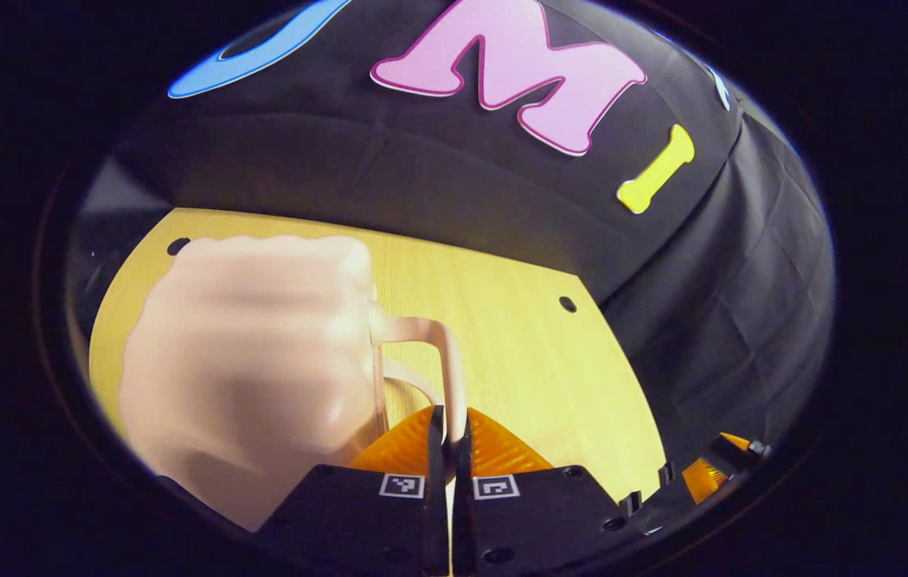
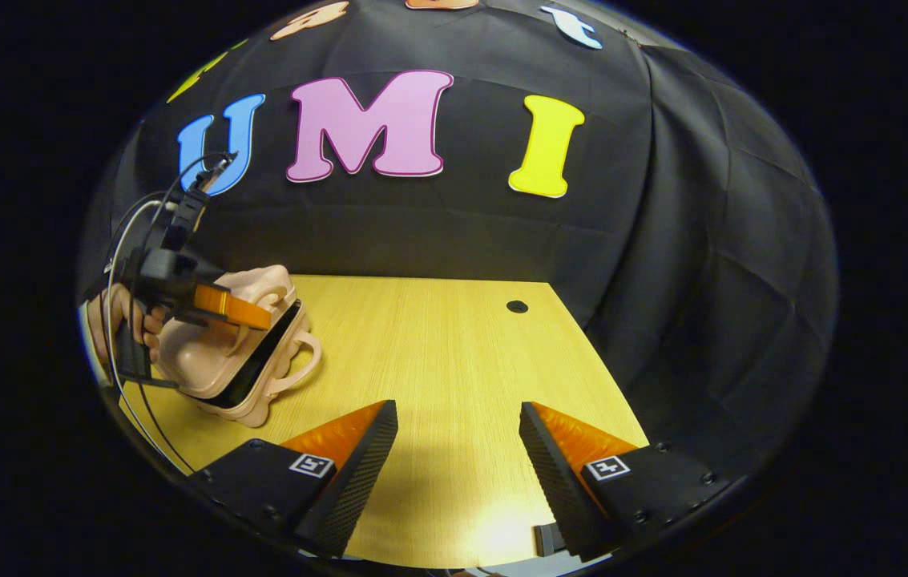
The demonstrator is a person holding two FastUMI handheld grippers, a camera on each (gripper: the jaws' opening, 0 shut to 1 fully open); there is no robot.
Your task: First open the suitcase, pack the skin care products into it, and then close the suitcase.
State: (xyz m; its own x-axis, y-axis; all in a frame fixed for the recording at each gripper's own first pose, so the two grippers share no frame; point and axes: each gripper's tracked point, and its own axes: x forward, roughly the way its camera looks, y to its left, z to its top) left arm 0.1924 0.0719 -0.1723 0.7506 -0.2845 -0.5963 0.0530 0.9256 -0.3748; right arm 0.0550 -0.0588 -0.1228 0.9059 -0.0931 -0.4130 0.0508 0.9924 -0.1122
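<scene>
On the left side of the yellow wooden table (image 2: pixel 437 353), close to the black cloth wall (image 2: pixel 421 232): small pale pink suitcase (image 2: pixel 237 365), lid cracked open a bit, dark gap along the seam. Looks like moulded hard plastic, so probably light, stiff and kinda slick. Wouldn't squeeze the shell, guessing the pads would just skate off those rounded curves. Best bet is the thin loop handles (image 1: pixel 421 361), or the lid edge.

Left gripper (image 1: pixel 449 437) pinched tight onto one of those handle loops, fingers nearly touching with just the thin bar between. Right gripper (image 2: pixel 458 433) hanging over bare table, fingers spread wide apart, holding nothing, well apart from the case.

Left gripper view: super close, case blurry, but good for seeing the pinch on the loop itself. Also a sliver of the other gripper down at the lower right edge.

Right gripper view: the whole scene from farther off. Case tipped and partly open, left gripper (image 2: pixel 257 314) reaching in at its top, hand (image 2: pixel 129 320) behind it on the grip with cables looping up. Can't spot any skin care products from here.
</scene>
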